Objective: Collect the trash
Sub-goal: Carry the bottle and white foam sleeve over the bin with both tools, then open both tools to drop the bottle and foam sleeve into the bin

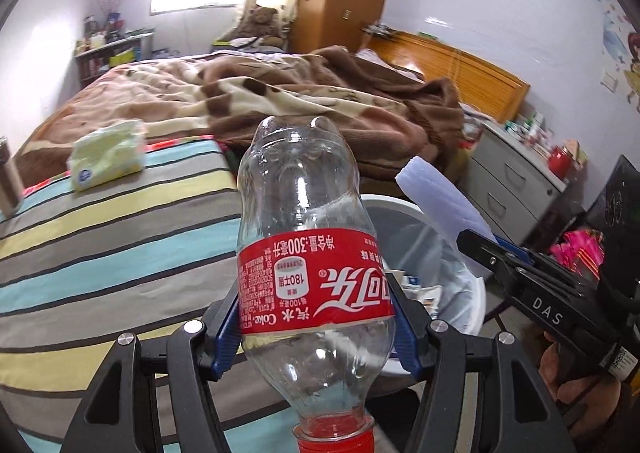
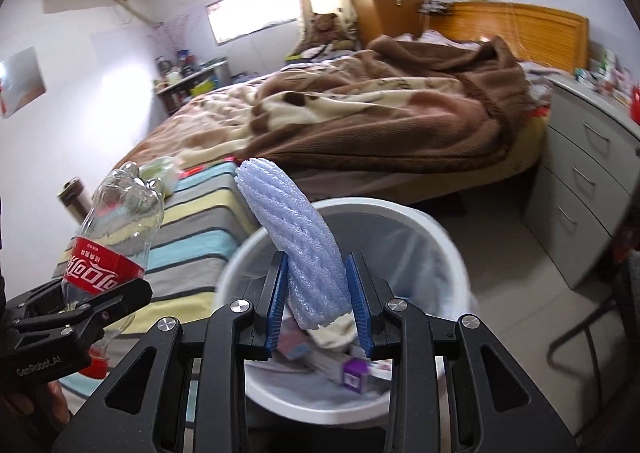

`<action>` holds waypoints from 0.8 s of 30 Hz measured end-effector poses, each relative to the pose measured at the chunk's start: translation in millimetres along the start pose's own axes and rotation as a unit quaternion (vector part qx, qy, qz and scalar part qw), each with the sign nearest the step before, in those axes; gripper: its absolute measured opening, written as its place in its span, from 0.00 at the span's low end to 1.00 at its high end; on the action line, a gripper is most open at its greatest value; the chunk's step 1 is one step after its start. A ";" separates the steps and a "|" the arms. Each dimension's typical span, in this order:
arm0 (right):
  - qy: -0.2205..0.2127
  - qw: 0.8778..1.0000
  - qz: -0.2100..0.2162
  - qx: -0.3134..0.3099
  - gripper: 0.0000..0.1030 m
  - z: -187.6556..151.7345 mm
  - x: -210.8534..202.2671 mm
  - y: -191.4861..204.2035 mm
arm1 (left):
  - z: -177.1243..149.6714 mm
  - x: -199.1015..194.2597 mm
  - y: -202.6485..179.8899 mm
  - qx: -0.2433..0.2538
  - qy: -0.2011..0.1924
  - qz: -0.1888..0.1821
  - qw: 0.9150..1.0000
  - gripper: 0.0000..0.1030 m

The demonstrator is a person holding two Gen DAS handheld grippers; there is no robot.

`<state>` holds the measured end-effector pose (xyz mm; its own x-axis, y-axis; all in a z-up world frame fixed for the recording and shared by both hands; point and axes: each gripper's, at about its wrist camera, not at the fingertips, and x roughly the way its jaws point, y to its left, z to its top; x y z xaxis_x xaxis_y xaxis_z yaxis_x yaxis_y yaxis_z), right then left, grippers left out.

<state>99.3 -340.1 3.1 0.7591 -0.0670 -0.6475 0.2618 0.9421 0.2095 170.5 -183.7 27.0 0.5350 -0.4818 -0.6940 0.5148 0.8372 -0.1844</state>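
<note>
My left gripper (image 1: 316, 313) is shut on an empty clear Coke bottle (image 1: 308, 253) with a red label, held cap-down beside the striped bed edge; the bottle also shows in the right wrist view (image 2: 116, 229). My right gripper (image 2: 318, 305) is shut on a pale blue foam net sleeve (image 2: 296, 241), held above the white trash bin (image 2: 448, 253), which has a clear liner and several scraps inside. In the left wrist view the right gripper (image 1: 476, 249) holds the foam sleeve (image 1: 440, 201) over the bin (image 1: 468, 289).
A striped bed cover (image 1: 100, 237) carries a pale green tissue pack (image 1: 108, 157). A brown blanket (image 2: 380, 113) lies on the big bed. A grey drawer unit (image 2: 580, 189) stands right of the bin. A metal flask (image 2: 74, 197) stands at the left.
</note>
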 end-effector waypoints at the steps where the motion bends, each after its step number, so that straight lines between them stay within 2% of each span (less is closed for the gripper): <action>1: 0.002 1.000 -0.007 0.003 0.30 -0.5 0.7 -4.0 | -0.3 3.2 -4.5 0.002 0.003 -0.004 1.000 0.61; 6: 0.013 0.999 -0.030 0.019 0.31 -3.2 3.8 -22.7 | 2.6 26.5 -30.0 0.018 0.018 -0.023 0.999 0.61; 14: 0.032 0.998 -0.052 0.034 0.31 -8.5 7.9 -43.8 | 3.1 59.5 -60.1 0.043 0.040 -0.029 0.998 0.62; 22: 0.048 0.997 -0.056 0.034 0.31 -9.7 18.4 -50.8 | 4.8 86.8 -71.4 0.054 0.062 -0.024 0.996 0.62; 24: 0.055 0.996 -0.061 0.030 0.34 -11.0 21.5 -50.5 | 4.3 95.0 -71.5 0.050 0.075 -0.026 0.996 0.62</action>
<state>95.9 -385.5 -29.4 0.6505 -0.1403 -0.7465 0.3852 0.9080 0.1650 187.4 -290.4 -22.8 0.4027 -0.4741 -0.7830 0.6077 0.7782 -0.1586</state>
